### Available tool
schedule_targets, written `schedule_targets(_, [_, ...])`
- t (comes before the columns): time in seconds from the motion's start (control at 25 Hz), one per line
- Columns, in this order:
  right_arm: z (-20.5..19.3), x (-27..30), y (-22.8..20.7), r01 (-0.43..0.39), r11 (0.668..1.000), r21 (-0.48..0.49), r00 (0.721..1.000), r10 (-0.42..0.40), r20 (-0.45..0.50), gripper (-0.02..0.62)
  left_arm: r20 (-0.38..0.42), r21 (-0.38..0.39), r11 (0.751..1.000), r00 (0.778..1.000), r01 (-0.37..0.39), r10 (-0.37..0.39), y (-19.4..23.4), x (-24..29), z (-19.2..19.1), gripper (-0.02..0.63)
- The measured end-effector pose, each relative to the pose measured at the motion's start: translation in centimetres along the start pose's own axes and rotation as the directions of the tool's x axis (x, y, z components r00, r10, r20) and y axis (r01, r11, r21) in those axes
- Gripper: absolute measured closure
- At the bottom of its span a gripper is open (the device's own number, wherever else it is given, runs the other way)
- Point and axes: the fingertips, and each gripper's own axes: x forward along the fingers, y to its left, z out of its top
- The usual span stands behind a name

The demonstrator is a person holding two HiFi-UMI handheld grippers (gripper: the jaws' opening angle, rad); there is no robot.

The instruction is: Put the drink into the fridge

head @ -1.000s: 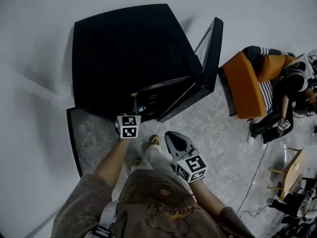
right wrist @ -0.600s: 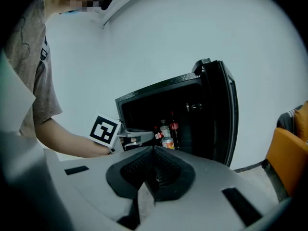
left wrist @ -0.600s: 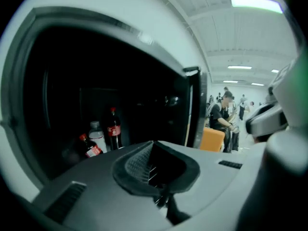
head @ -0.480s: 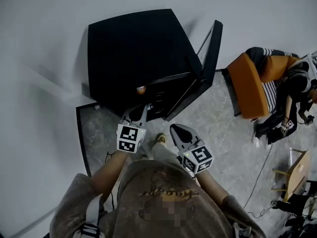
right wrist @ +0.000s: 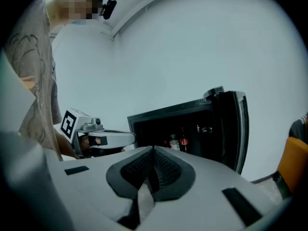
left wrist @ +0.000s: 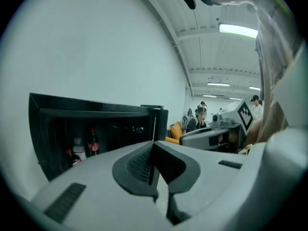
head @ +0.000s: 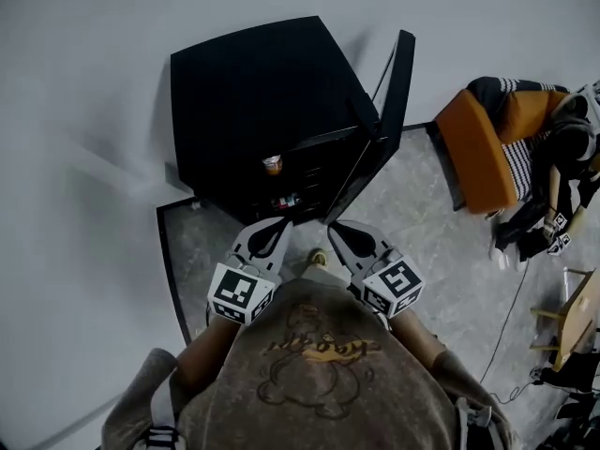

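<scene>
- Left hand-held gripper (head: 272, 234): fully closed. In the left gripper view the pads (left wrist: 138, 165) press flat together with nothing between them. It hangs in front of the fridge, not touching it, above the grey floor (head: 187, 251).
- Fridge (head: 253, 92): black and low, set against the white wall. Its door (head: 394, 82) is swung wide to the right.
- Drink (head: 272, 164): small and orange-topped, upright on an upper shelf just inside the fridge's front edge. Neither hand-held gripper touches it. I cannot pick it out with certainty in either gripper view.
- Lower shelf: the head view gives only a cluster of bottles (head: 285, 200), too small to sort. The left gripper view resolves a cola bottle (left wrist: 92, 141) with a red label and a clear bottle (left wrist: 78, 148) just left of it.
- Right hand-held gripper (head: 345, 237): also closed and empty. Its pads (right wrist: 166, 170) meet at the tips. It is level with the left one, near it and apart.
- Each gripper view catches the other hand-held gripper alongside. Only the head view shows both together.
- Far right, head view only: a person (head: 511, 167) sits on an orange chair (head: 473, 148), well apart from the fridge.
</scene>
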Motion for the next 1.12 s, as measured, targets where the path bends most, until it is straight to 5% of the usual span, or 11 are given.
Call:
schedule_targets(0.36, [1.1, 0.1, 1.9, -0.096, 0.994, -0.061, 0.995, 0.096, 0.008, 0.574, 0.026, -0.002, 1.0, 1.0, 0.015, -0.015, -0.4, -0.9, 1.0, 0.601])
schedule_targets(1.12, [-0.2, 0.2, 1.0, -0.081, 0.997, -0.01, 0.997, 0.08, -0.014, 0.574, -0.02, 0.001, 1.0, 1.0, -0.007, 0.007, -0.3, -0.1, -1.0, 0.601])
